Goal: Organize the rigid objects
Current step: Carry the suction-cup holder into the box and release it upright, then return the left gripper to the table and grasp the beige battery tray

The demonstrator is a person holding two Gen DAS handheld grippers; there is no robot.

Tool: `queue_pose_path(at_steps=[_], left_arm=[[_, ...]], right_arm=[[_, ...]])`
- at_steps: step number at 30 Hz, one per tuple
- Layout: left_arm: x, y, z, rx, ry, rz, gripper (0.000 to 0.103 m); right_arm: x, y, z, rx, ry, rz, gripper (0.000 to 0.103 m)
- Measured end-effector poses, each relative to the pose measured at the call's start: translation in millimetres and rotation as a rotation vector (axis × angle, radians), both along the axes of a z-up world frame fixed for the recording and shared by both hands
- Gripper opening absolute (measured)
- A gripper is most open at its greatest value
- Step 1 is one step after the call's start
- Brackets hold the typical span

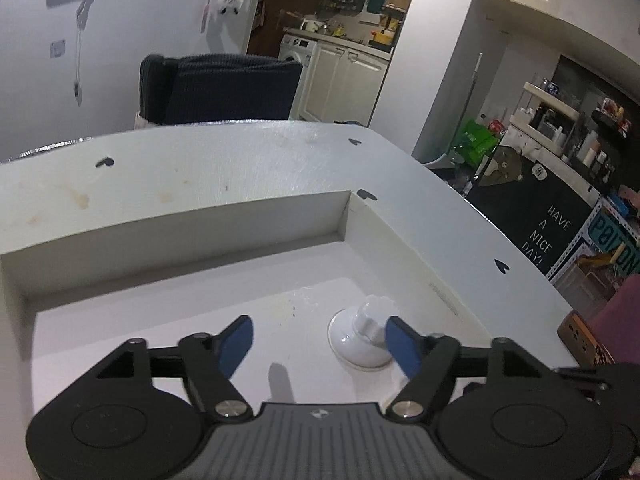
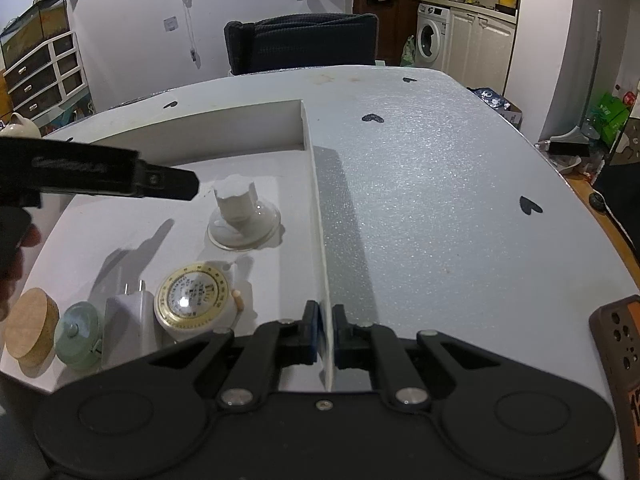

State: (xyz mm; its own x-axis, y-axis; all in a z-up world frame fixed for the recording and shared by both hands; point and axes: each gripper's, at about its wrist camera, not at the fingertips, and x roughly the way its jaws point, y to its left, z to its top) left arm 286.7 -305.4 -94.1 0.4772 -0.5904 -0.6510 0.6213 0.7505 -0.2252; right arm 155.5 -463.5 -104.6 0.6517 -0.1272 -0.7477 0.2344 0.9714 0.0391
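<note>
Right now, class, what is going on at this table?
A person with a gripper in each hand is sorting small items into a shallow white box. The right gripper is shut on the box's side wall. The left gripper is open beside a white suction-cup knob standing inside, apart from a cork, plug and dial.

Home, lived-in apartment: kitchen nook with washing machine (image 2: pixel 432 36) under the counter, white cabinets (image 1: pixel 344 80), fish tank (image 2: pixel 36 28) on a drawer unit, "HAVE A NICE DAY!" sign (image 1: pixel 548 236), cluttered shelves (image 1: pixel 560 120).
</note>
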Motion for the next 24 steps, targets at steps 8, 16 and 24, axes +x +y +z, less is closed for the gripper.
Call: queue_pose_path(at_steps=[8, 16, 24], left_arm=[[-22, 19, 19, -0.006, -0.055, 0.009, 0.101], [-42, 45, 37, -0.034, -0.084, 0.024, 0.103], [-60, 78, 50, -0.063, -0.108, 0.046, 0.103]], right_arm=[[2, 2, 1, -0.007, 0.008, 0.003, 0.008], [2, 3, 2, -0.017, 0.013, 0.002, 0.008], [1, 5, 1, -0.024, 0.009, 0.002, 0.009]])
